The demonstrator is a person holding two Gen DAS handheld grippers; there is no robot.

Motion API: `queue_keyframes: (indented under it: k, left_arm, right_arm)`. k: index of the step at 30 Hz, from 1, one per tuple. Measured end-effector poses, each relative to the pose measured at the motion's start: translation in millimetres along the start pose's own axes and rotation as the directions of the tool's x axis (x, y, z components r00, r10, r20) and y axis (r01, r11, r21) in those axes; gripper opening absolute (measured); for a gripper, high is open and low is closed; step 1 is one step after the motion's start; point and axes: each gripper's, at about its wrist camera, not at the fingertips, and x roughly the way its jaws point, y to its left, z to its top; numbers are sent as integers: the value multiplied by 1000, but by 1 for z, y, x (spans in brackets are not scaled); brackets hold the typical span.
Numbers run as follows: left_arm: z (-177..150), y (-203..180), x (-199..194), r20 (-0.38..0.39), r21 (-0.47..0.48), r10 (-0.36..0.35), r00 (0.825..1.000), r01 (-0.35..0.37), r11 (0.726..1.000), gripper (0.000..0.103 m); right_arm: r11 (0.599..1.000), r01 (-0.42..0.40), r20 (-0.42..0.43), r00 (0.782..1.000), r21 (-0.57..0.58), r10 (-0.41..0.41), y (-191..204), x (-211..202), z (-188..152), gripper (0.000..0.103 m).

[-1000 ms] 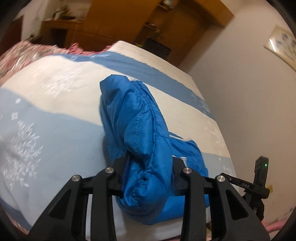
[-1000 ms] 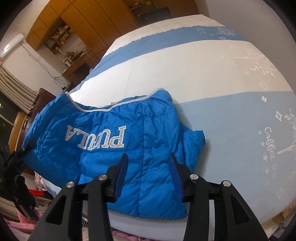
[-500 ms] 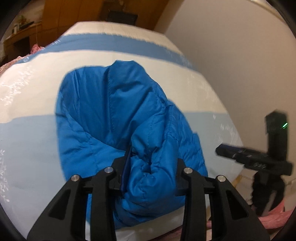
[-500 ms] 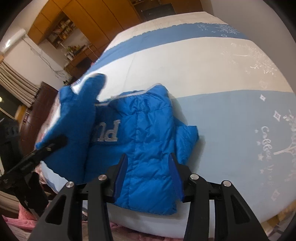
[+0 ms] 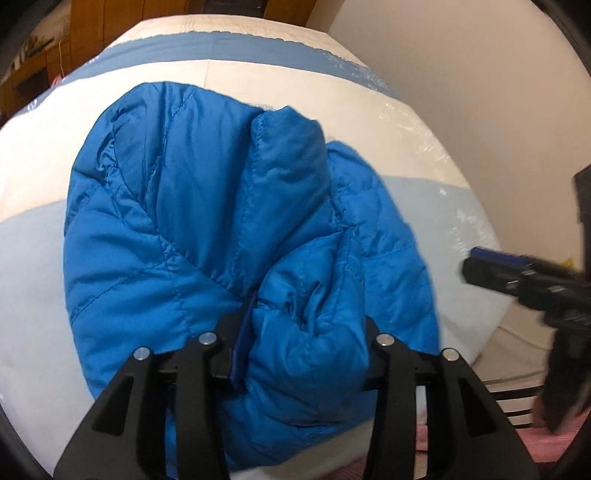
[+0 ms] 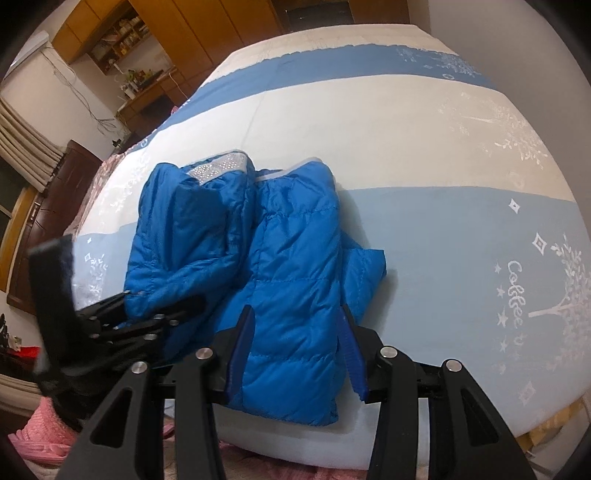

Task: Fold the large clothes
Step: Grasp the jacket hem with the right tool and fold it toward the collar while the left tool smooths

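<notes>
A blue quilted puffer jacket (image 6: pixel 280 258) lies on the bed (image 6: pixel 424 140) near its front edge, its left side folded over the middle; it fills the left wrist view (image 5: pixel 192 229). My left gripper (image 5: pixel 303 350) is shut on a bunched fold of the jacket and also shows at the left of the right wrist view (image 6: pixel 155 321). My right gripper (image 6: pixel 295 350) is open, its blue-padded fingers (image 6: pixel 349 354) straddling the jacket's near hem without pinching it. It shows at the right of the left wrist view (image 5: pixel 524 280).
The bed has a white and blue striped cover with white tree prints (image 6: pixel 554 295). A white wall (image 5: pixel 480 92) runs along its right side. Wooden wardrobes (image 6: pixel 207 33) and a desk (image 6: pixel 147 96) stand beyond. Pink cloth (image 6: pixel 44 432) lies by the bed's front edge.
My left gripper has carried the jacket's left side over to the right and down onto the middle, covering the lettering. My right gripper has stayed open over the near hem.
</notes>
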Motion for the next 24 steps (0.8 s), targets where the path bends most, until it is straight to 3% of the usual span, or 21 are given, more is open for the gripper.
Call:
queue_keyframes:
  k: [2, 4, 6, 8, 10, 12, 13, 15, 16, 21, 24]
  left_arm:
    - [5, -1, -16, -2, -16, -36, 999, 36, 999, 53]
    - [6, -3, -34, 5, -40, -116, 993, 117, 992, 69]
    - [7, -1, -58, 9, -78, -245, 970, 245, 967, 71]
    - [9, 8, -77, 43, -96, -261, 964, 264, 960, 71]
    - [13, 21, -91, 79, -120, -189, 979, 198, 973, 70]
    - [20, 34, -92, 85, -142, -18, 996, 30, 989, 68]
    - [24, 42, -89, 78, -152, 95, 992, -83, 985, 68]
    - [35, 47, -76, 54, -160, 230, 972, -219, 963, 66]
    - [37, 52, -70, 47, -161, 265, 963, -254, 954, 66]
    - [44, 70, -49, -12, -181, 294, 956, -291, 939, 60]
    - [50, 74, -41, -18, -180, 274, 962, -273, 945, 60]
  right_arm:
    - [1000, 2, -7, 1000, -2, -2, 1, 2, 1, 50]
    - [1000, 2, -14, 1000, -11, -2, 3, 4, 3, 52]
    - [1000, -9, -17, 1000, -20, 9, 7, 5, 7, 53]
    - [999, -27, -11, 1000, -24, 27, 13, 3, 11, 56]
    - [998, -48, 2, 999, -40, 48, 21, -1, 18, 59]
    - [997, -51, 10, 999, -61, 52, 33, -2, 27, 69]
    - [996, -54, 8, 998, -65, 55, 37, 0, 30, 75]
    - [994, -79, -7, 997, -71, 79, 48, 6, 38, 78]
    - [993, -101, -21, 995, -66, 100, 54, 12, 43, 80]
    - [991, -133, -111, 985, 3, 133, 62, 53, 67, 85]
    - [987, -155, -160, 974, 47, 161, 61, 76, 76, 86]
